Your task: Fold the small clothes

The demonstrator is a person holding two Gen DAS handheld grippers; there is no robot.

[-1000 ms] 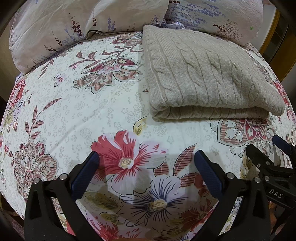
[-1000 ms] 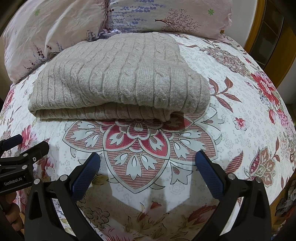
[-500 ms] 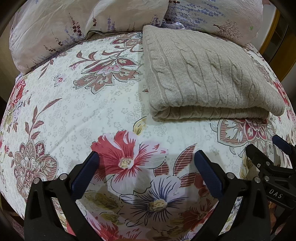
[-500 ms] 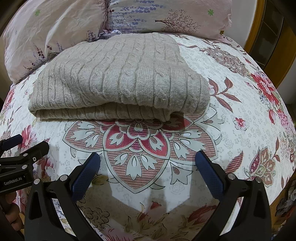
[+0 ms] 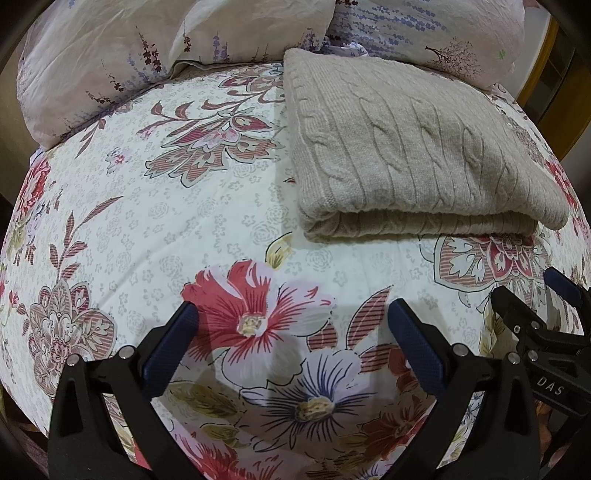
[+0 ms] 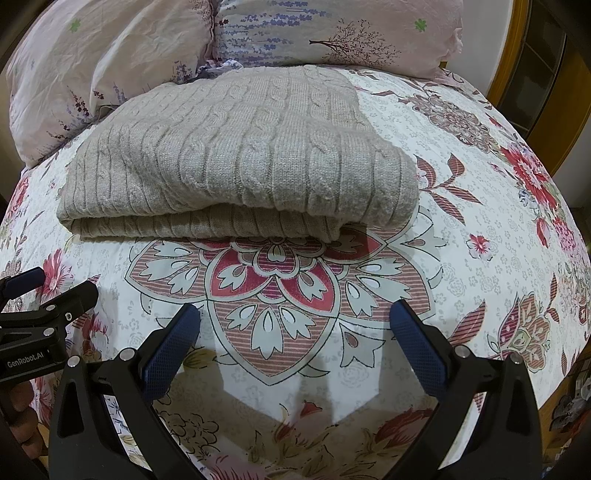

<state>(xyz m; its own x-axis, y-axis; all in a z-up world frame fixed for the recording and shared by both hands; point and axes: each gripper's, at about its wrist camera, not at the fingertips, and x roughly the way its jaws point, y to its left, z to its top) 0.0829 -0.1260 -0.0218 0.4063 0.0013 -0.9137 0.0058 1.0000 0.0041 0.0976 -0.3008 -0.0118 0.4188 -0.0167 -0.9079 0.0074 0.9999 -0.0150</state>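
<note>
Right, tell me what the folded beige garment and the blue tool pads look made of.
Folded beige cable-knit garment: looks like wool or acrylic yarn, matte and slightly fuzzy, with raised cable ribs. Blue tool pads: probably rubber or soft plastic, matte, with fine cross-hatched grip texture.

One folded sweater (image 5: pixel 417 147) (image 6: pixel 236 158). Two pillows, one at left (image 5: pixel 122 55) (image 6: pixel 85 70) and one at right (image 5: pixel 436 33) (image 6: pixel 332 33). One bed (image 5: pixel 184 221) (image 6: pixel 461 221). Two grippers, left (image 5: pixel 291 328) (image 6: pixel 40 295) and right (image 6: pixel 293 325) (image 5: pixel 535 295), each with two fingers (image 5: pixel 173 347) (image 6: pixel 417 347).
</note>
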